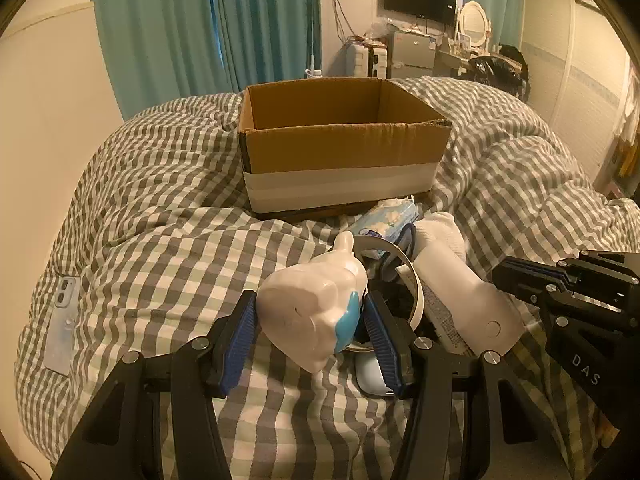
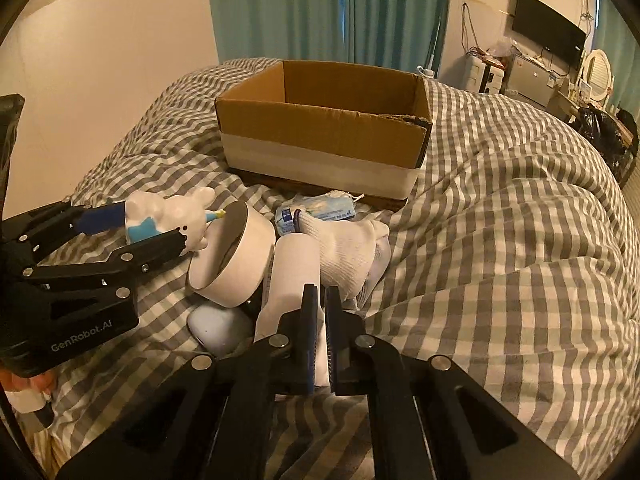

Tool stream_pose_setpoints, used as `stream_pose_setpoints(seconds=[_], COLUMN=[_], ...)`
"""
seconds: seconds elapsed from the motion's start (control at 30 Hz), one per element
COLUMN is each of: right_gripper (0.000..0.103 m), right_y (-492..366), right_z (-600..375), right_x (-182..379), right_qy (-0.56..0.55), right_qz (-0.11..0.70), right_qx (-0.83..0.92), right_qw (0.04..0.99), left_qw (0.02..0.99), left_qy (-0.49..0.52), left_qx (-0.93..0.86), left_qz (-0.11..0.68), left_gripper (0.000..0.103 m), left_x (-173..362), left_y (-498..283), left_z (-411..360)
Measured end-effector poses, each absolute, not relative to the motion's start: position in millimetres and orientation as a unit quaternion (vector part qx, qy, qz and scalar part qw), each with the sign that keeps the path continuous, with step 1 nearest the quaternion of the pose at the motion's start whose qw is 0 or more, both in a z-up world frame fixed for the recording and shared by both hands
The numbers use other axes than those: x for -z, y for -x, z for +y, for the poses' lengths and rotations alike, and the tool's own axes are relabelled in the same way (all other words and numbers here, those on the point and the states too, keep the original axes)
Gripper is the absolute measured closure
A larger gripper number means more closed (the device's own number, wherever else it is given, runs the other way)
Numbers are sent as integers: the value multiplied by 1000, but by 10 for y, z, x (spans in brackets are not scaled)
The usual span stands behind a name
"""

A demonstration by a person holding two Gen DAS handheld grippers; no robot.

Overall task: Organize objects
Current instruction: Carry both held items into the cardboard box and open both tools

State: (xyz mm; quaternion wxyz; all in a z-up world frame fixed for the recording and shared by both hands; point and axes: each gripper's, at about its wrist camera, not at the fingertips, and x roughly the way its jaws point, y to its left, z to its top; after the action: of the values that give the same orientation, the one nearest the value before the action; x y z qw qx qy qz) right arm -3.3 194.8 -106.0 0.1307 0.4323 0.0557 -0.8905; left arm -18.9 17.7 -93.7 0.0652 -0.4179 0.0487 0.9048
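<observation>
Figurine: white ceramic bunny figurine with a blue patch, lying on the checked duvet at the left edge of the clutter, touching the white tape roll.
Left gripper: jaws part open, blue pads against both sides of the figurine; it appears gripped.
Right gripper: jaws nearly closed, nothing visibly between them, over the white bottle.
Destination: open cardboard box, beyond the pile, likely the goal.
Technique: lift straight up to clear the tape roll, keep the glossy figurine level, lower inside before releasing.
Risk: smooth glaze may slip; squeeze firmly, move slowly.
</observation>
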Motion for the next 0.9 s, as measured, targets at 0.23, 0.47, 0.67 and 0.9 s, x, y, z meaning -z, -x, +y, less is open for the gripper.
stream_pose_setpoints(seconds=[0.23, 0.47, 0.67, 0.9], right_gripper=[44, 59, 59, 59], right_y=[19, 128, 73, 151], right_z=[1924, 1757, 1848, 1855], right_x=[1072, 1392, 1210, 730], right_qy=[-437, -483, -451, -395], right_qz=[51, 96, 76, 81], right_qx=[886, 857, 877, 903], right_qw=[149, 150, 148, 149], left_qw=[67, 68, 69, 83], left_qy=[419, 420, 410, 378], left_qx=[-904, -904, -909, -922], left_qz=[47, 47, 36, 7], left_gripper=[47, 47, 47, 47], left_x=[945, 955, 879, 512], left_y=[189, 186, 173, 329], left_z=[179, 179, 157, 91])
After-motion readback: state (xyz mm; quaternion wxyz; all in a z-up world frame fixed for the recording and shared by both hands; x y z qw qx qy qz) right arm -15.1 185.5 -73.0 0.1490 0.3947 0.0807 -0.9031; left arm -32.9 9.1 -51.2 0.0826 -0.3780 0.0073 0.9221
